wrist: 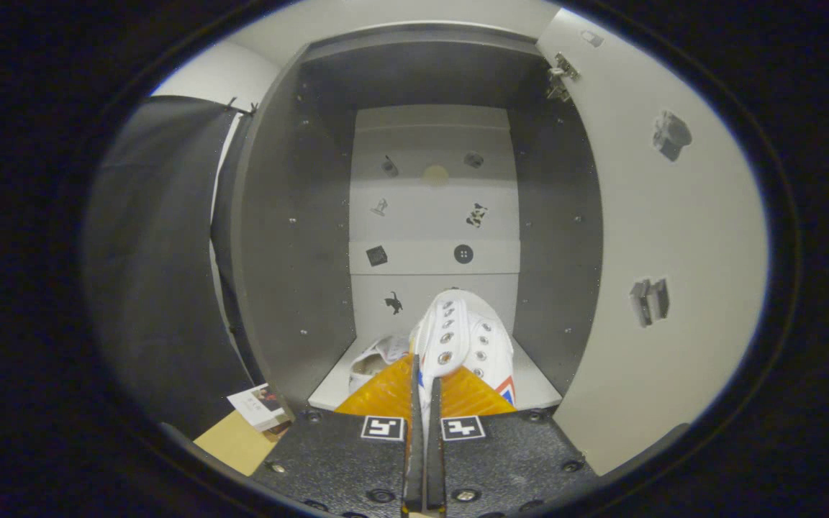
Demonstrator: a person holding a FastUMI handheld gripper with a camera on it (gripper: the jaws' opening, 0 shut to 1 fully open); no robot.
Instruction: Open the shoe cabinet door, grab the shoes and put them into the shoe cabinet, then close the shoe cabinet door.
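Observation:
The shoe cabinet (292, 237) stands open in front of me, with dark grey side walls and a pale back panel dotted with small stickers. Its white door (666, 302) is swung out on the right, a hinge (562, 72) at its top. My gripper (425, 370) is shut on a white lace-up shoe (468, 334), whose upper is pinched between the orange fingers (386, 394). The shoe reaches over the cabinet's white bottom shelf (538, 385), toe toward the back. A second white shoe (375, 360) lies on that shelf just left of the fingers.
Outside the cabinet's left wall, low down, a small booklet (260, 406) rests on a tan board (234, 442). Black cloth (155, 273) hangs to the left of the cabinet. The open door closes off the right side.

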